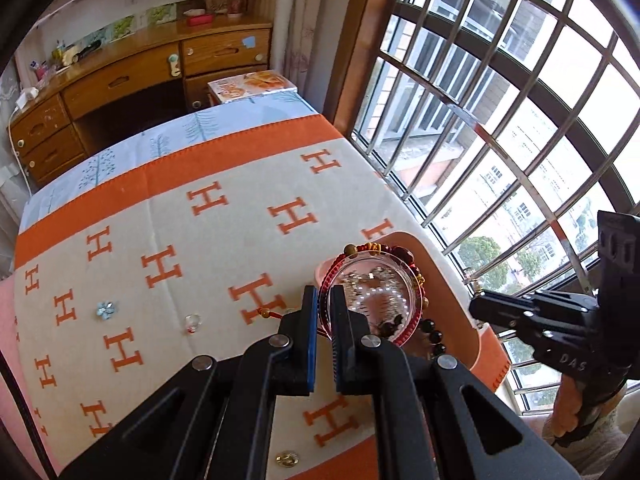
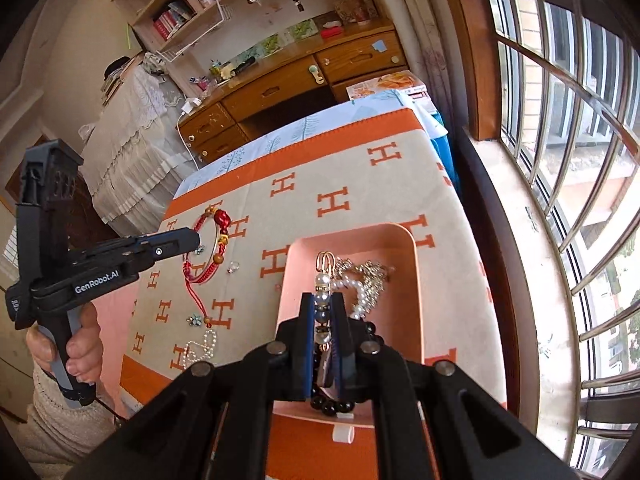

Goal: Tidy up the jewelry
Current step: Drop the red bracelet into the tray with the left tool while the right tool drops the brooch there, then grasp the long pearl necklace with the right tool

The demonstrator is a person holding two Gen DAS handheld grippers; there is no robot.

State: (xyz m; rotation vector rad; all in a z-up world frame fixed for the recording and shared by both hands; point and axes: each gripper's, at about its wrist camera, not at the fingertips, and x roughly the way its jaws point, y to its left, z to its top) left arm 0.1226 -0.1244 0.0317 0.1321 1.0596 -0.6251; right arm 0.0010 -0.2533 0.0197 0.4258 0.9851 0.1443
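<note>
- My left claw [image 1: 323, 300] is clenched on a red braided bracelet [image 1: 326, 280], the cord pinched between its blue pads; seen from the right camera, this claw [image 2: 196, 240] holds the bracelet [image 2: 208, 248] raised above the blanket, its red tail hanging down.
- My right claw [image 2: 324, 308] grips a pearl-and-bead earring [image 2: 323, 284] over the pink tray [image 2: 412, 248].
- The tray [image 1: 448, 276] sits on the orange-and-cream blanket [image 1: 200, 240] near the window side. It holds a pearl heart piece [image 2: 360, 300], a tangle of silver chain [image 2: 374, 272] and a black bead bracelet [image 2: 332, 404] at its near end.
- Loose on the blanket, left of the tray: a blue flower piece [image 1: 106, 309], a clear ring [image 1: 193, 322], a pearl strand [image 2: 200, 350] and a gold round piece [image 1: 287, 459].
- I cannot tell what carries the blanket; a wooden desk [image 1: 140, 80] stands beyond it.
</note>
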